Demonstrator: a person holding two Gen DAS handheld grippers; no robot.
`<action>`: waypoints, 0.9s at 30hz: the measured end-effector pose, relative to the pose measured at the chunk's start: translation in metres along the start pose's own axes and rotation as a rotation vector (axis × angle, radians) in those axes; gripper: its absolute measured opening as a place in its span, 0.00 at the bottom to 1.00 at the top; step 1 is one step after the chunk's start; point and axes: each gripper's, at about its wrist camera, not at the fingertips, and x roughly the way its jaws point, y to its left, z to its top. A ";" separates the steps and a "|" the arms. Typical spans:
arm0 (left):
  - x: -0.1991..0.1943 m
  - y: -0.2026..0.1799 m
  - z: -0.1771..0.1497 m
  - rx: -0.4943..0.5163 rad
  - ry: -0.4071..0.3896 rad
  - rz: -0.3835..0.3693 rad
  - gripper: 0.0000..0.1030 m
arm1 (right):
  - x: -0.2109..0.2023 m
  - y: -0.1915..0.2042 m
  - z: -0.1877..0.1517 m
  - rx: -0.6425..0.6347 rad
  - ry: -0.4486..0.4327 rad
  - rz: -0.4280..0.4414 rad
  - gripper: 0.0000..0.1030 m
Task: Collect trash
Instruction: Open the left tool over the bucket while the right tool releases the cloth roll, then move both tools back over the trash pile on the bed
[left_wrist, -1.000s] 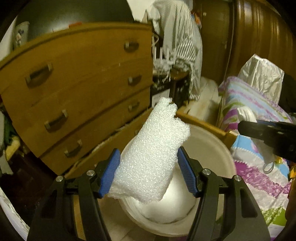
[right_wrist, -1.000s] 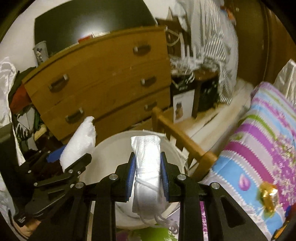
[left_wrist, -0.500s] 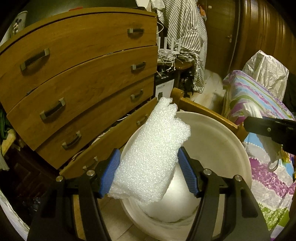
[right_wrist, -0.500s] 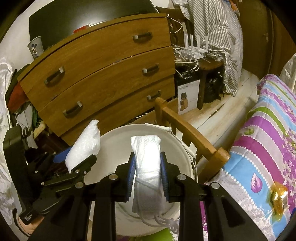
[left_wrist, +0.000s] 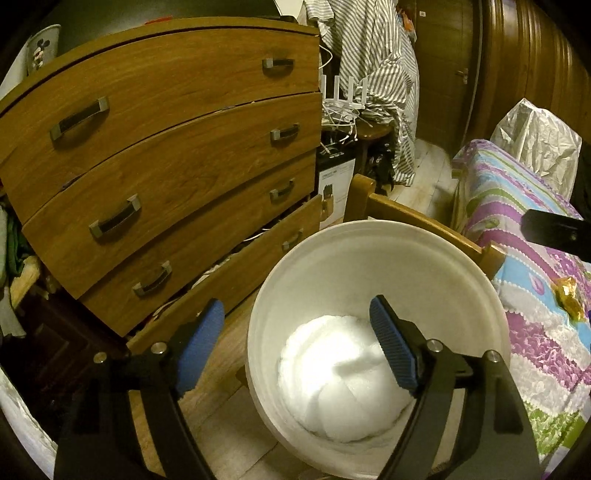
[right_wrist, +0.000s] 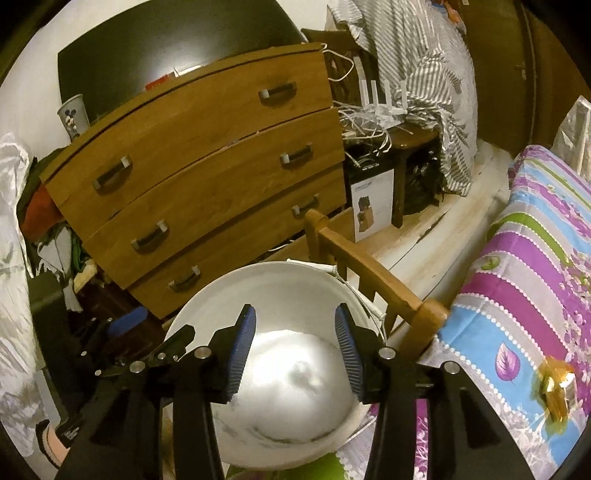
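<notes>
A white bucket (left_wrist: 332, 258) stands on the floor between the dresser and the bed, with white foam and wrapping trash (left_wrist: 340, 373) lying inside it. My left gripper (left_wrist: 295, 343) hangs over the bucket's near rim, its jaws opening and nothing between the blue pads. In the right wrist view the same bucket (right_wrist: 229, 288) holds the white trash (right_wrist: 291, 384). My right gripper (right_wrist: 291, 347) is above it, jaws opening and empty. The left gripper (right_wrist: 122, 332) shows at the bucket's left side.
A wooden dresser (left_wrist: 166, 155) with several drawers stands behind the bucket, its lowest drawer ajar. A wooden bed frame (right_wrist: 369, 273) and a striped floral bedspread (right_wrist: 524, 280) are on the right, with a gold wrapper (right_wrist: 554, 387) on the bedspread. Cables, a box and a striped cloth lie behind.
Both grippers opened. The white foam piece left the left gripper and the white wrapped bundle left the right gripper; both now lie in the bucket.
</notes>
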 end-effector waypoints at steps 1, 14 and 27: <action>-0.004 -0.002 0.000 0.003 -0.007 -0.005 0.75 | -0.006 -0.001 -0.003 0.003 -0.009 0.000 0.45; -0.062 -0.118 -0.045 0.204 -0.057 -0.277 0.75 | -0.185 -0.059 -0.164 0.002 -0.228 -0.163 0.45; -0.096 -0.356 -0.137 0.737 0.019 -0.735 0.75 | -0.310 -0.205 -0.373 0.349 -0.187 -0.385 0.45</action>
